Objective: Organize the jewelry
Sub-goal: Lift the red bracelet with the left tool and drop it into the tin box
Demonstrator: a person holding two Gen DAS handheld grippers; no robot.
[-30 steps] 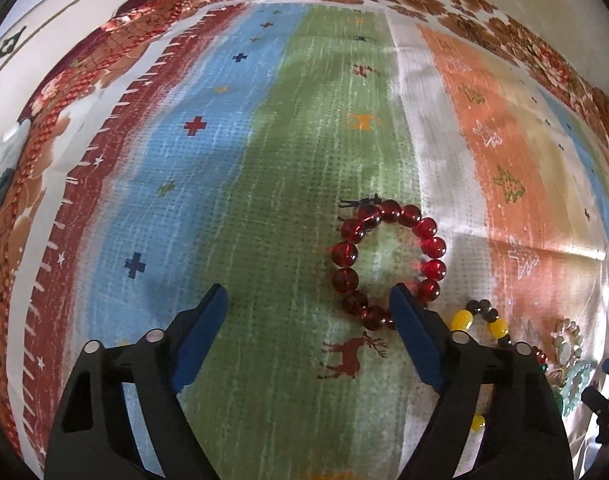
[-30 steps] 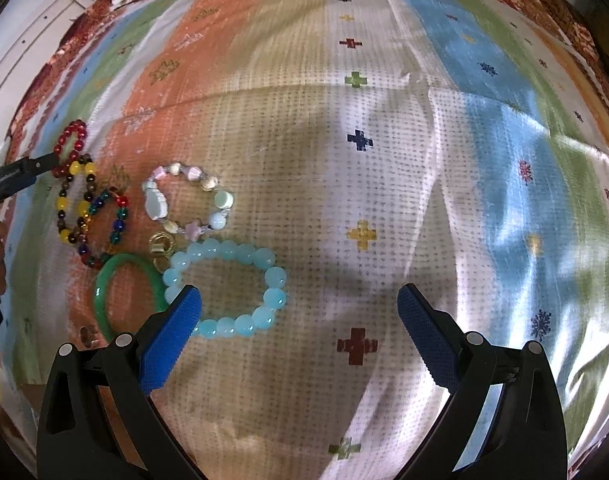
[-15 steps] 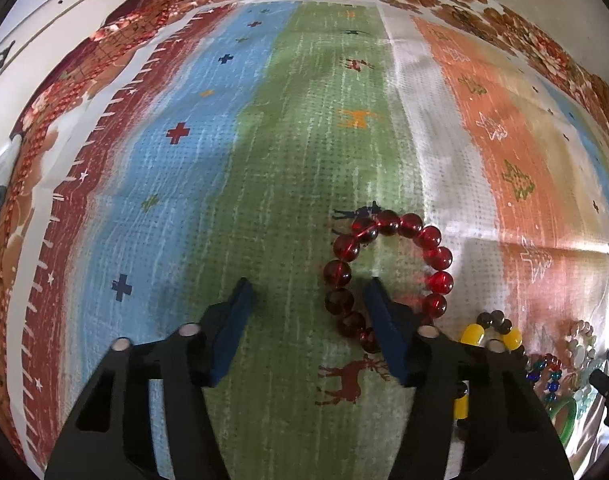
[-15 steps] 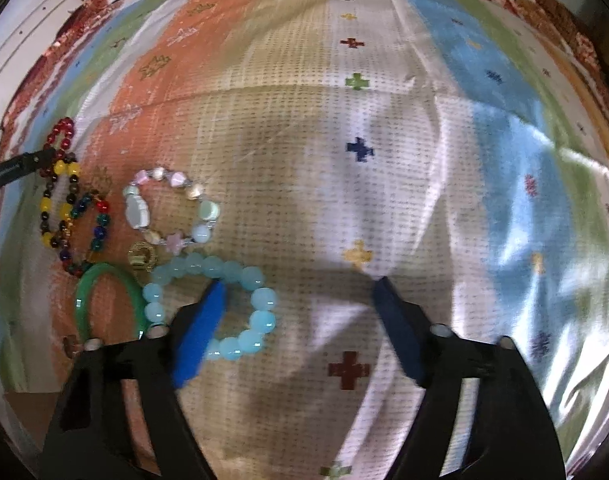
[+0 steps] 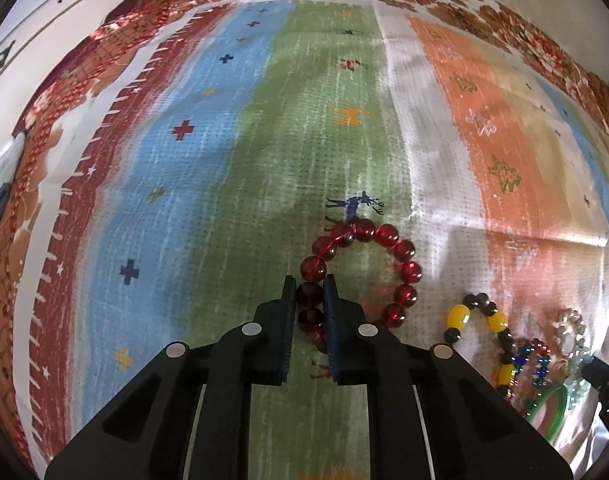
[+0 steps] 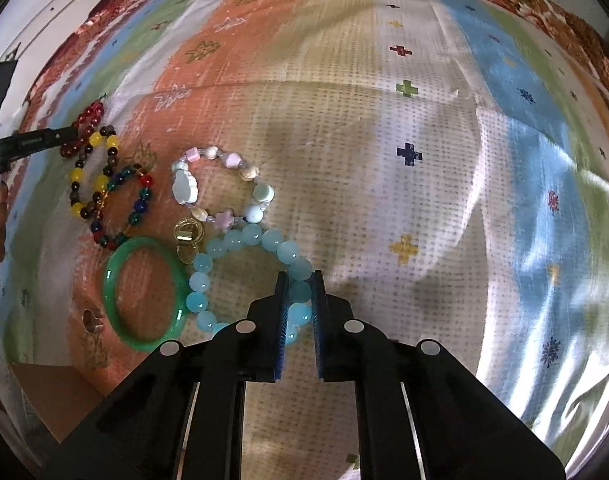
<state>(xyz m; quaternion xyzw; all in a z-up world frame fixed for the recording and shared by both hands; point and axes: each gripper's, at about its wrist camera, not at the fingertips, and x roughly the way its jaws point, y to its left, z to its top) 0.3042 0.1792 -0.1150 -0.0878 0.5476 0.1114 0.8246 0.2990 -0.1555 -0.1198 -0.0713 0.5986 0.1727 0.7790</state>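
Observation:
A dark red bead bracelet [image 5: 388,234] lies on the green stripe of the cloth. My left gripper [image 5: 309,294] points steeply down at its left side. Its jaws are closing, and the blue pads press on one red bead. A pale blue bead bracelet [image 6: 240,240] lies on the cream stripe. My right gripper [image 6: 299,292] has its jaws closing too, with the pads squeezing a blue bead on the ring's right side. In the right wrist view the left gripper's finger [image 6: 44,140] and the red bracelet [image 6: 92,112] show at the far left.
Beside the blue bracelet lie a green bangle [image 6: 152,342], gold rings [image 6: 188,232], a pastel shell bracelet [image 6: 184,188], a multicolour bead bracelet [image 6: 142,196] and a yellow-and-black one [image 6: 78,176]. A small silver ring [image 6: 90,318] sits lower left. White drawers [image 5: 64,8] stand beyond the cloth.
Both grippers went from wide open to shut. The left closed on a bead of the red bracelet, the right on a bead of the pale blue one. Neither bracelet has left the cloth.

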